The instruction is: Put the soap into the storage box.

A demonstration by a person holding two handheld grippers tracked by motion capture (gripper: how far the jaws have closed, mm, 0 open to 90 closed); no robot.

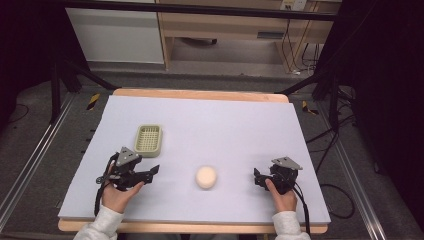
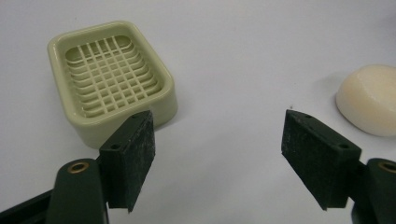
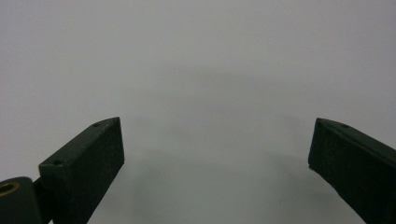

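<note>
A pale green soap dish (image 1: 148, 138) with a grid floor lies empty on the white table sheet, left of centre. A cream round soap bar (image 1: 206, 177) sits on the sheet nearer the front, between the two hands. My left gripper (image 1: 151, 172) rests low just in front of the dish, open and holding nothing. In the left gripper view the dish (image 2: 112, 79) is ahead on the left and the soap (image 2: 371, 105) at the right edge, both beyond my open gripper (image 2: 219, 126). My right gripper (image 1: 256, 178) stands open right of the soap; in its own view my gripper (image 3: 217, 140) faces bare sheet.
The white sheet (image 1: 225, 130) covers a wooden table (image 1: 200, 94) whose edge shows at the back and front. Black frame legs, cables and floor rails surround the table. A wooden cabinet (image 1: 225, 25) stands beyond it.
</note>
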